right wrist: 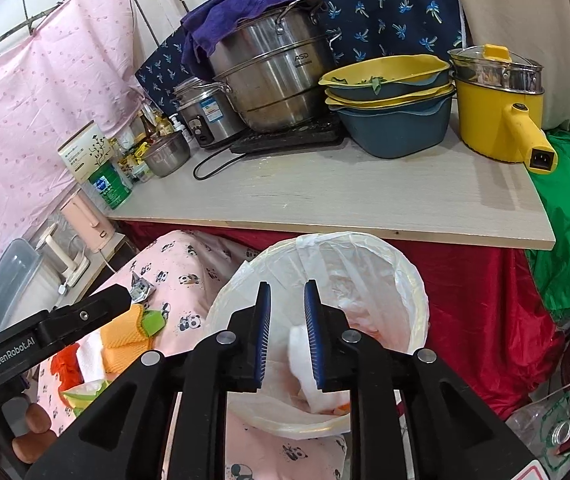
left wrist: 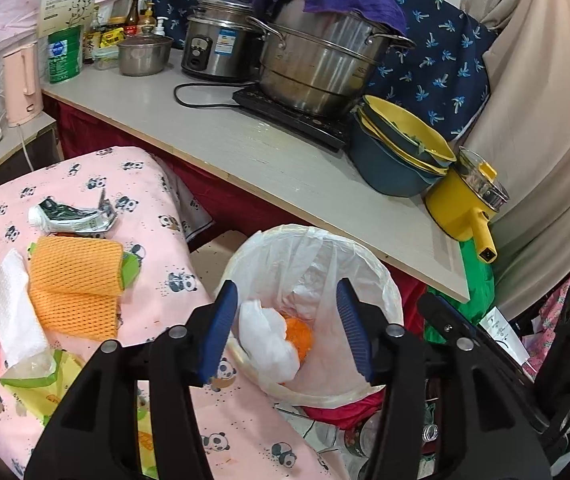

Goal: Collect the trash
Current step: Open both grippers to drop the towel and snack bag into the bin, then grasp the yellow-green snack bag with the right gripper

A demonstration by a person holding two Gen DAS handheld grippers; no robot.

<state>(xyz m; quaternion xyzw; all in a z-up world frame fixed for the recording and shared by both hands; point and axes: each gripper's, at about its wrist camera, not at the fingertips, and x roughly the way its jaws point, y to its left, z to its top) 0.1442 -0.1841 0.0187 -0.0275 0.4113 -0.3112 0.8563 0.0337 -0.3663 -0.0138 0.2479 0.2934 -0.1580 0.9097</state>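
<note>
Both hand-held grippers hang over the lined trash bin [left wrist: 381, 280]. The left hand-held gripper [left wrist: 291, 332] gapes empty above crumpled white paper [left wrist: 265, 340]. The right hand-held gripper [right wrist: 287, 336] stands slightly parted, gripping nothing.

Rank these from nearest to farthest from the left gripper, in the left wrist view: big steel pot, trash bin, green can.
From the left gripper:
1. Trash bin, directly below it.
2. Big steel pot, on the counter, behind the bin.
3. Green can, counter's far left end.

Each wrist view looks forward and down along its fingers, close above the lined bin [left wrist: 369, 264]. Both share the bin [right wrist: 413, 280] and the countertop [left wrist: 221, 136] beyond.
</note>
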